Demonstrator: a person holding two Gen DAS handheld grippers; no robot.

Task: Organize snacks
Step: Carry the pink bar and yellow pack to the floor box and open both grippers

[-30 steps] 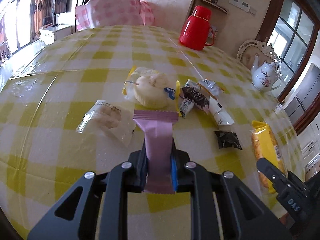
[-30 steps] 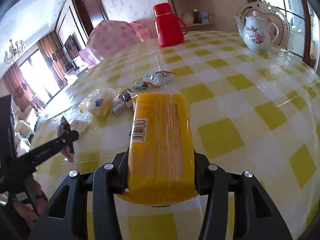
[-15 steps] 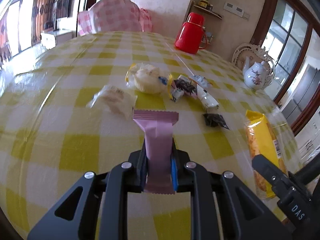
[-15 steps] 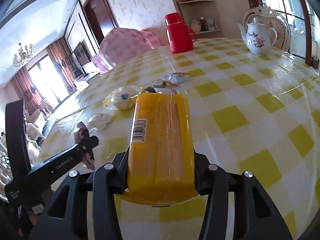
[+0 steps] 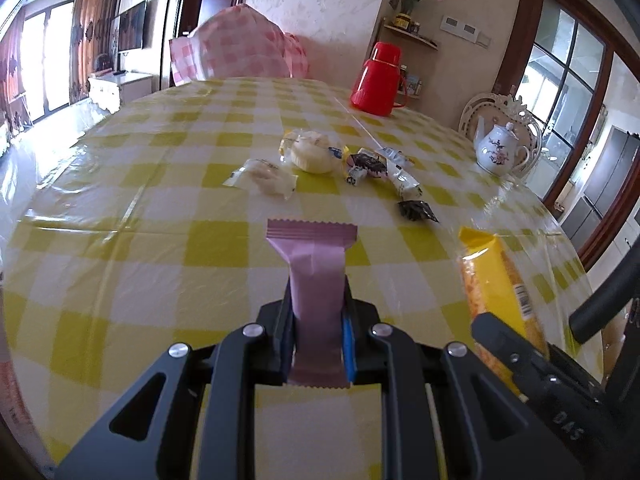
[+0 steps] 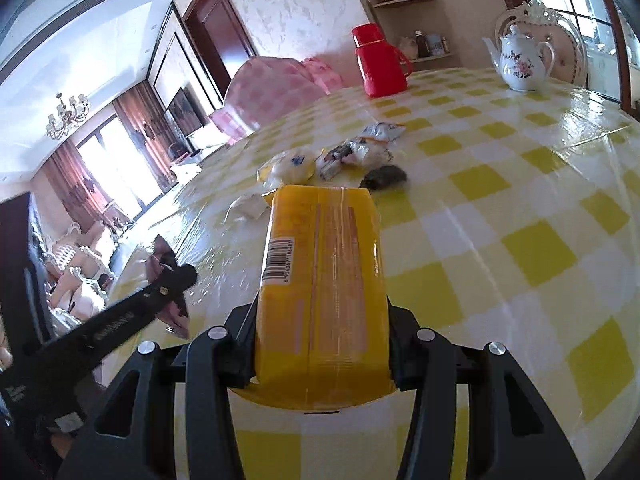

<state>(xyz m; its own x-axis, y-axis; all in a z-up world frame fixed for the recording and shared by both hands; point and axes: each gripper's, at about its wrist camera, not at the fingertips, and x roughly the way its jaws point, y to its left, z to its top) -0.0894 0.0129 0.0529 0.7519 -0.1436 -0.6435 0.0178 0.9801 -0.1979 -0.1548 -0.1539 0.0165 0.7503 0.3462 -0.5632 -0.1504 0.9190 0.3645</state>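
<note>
Two grips we log: left gripper [image 5: 318, 312] clamps pink wrapper [image 5: 316, 280], right gripper [image 6: 320, 316] yellow pack [image 6: 320, 280]; both lie lengthwise, pointing up-frame.

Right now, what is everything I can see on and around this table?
Pink snack bar: one, pink, clamped in the left hand-held gripper.
Yellow packet: one, yellow, clamped in the right hand-held gripper.
Loose snacks: several, mixed colours, mid-table.
Dark wrapper: one, black, nearest the yellow packet.
Flask: one, red, far edge.
Teapot: one, white, floral, right edge.
Tablecloth: one, yellow-white check.
Left hand-held gripper: black, shut.
Right hand-held gripper: black, shut.
</note>
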